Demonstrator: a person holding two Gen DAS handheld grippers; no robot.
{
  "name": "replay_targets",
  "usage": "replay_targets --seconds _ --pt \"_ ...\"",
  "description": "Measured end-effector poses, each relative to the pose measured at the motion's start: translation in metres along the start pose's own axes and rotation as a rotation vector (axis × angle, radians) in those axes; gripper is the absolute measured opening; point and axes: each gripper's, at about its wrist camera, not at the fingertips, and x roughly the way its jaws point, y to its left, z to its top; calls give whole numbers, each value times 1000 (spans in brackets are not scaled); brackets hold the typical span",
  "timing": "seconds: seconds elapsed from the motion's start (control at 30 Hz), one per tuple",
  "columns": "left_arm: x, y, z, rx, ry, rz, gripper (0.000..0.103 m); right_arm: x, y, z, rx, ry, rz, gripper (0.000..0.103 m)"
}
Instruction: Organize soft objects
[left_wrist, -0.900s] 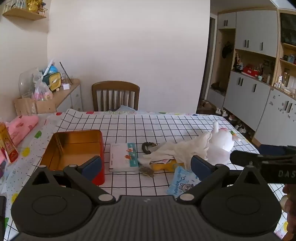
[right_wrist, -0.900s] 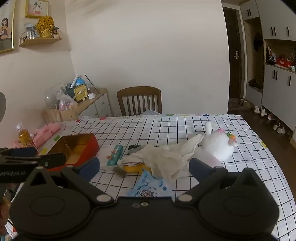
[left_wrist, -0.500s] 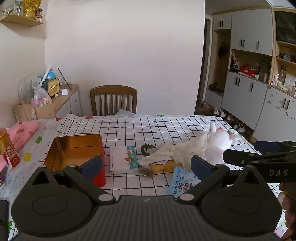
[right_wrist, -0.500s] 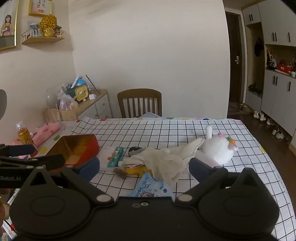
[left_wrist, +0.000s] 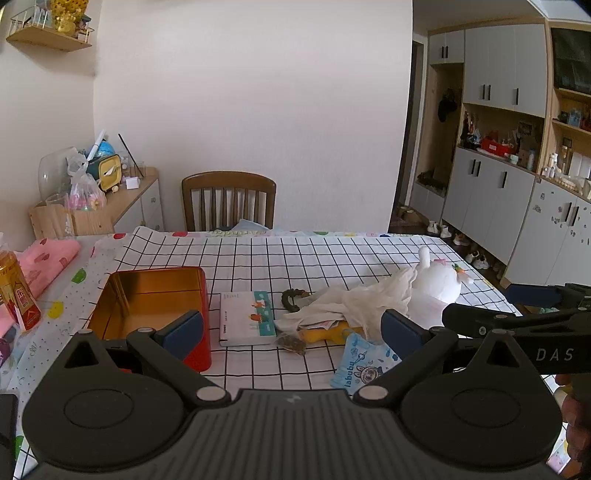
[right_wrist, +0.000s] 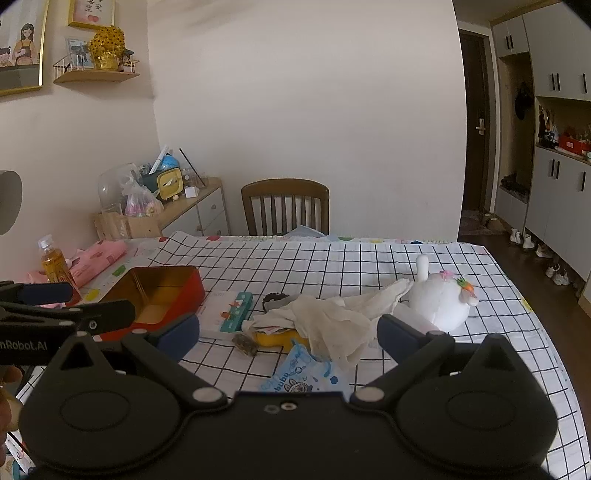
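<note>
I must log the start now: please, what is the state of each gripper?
Left gripper: open, holding nothing, above the table.
Right gripper: open, holding nothing, facing the white cloth.

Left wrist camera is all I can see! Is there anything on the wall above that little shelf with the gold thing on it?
Observer: Yes, two framed pictures hang there. The bigger one shows a cartoon girl.
Operator: What's in the dark gap beside the cupboards?
Observer: A dark brown door with a metal handle.
Operator: Is my right hand-held gripper holding anything?
Observer: No, its fingers are spread wide with nothing between them.
</note>
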Motion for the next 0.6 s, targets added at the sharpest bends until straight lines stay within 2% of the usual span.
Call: replay_targets --seconds 0.6 --pt "0 -2 2 1 -7 -9 103 -1 1 2 -11 -8 -6 100"
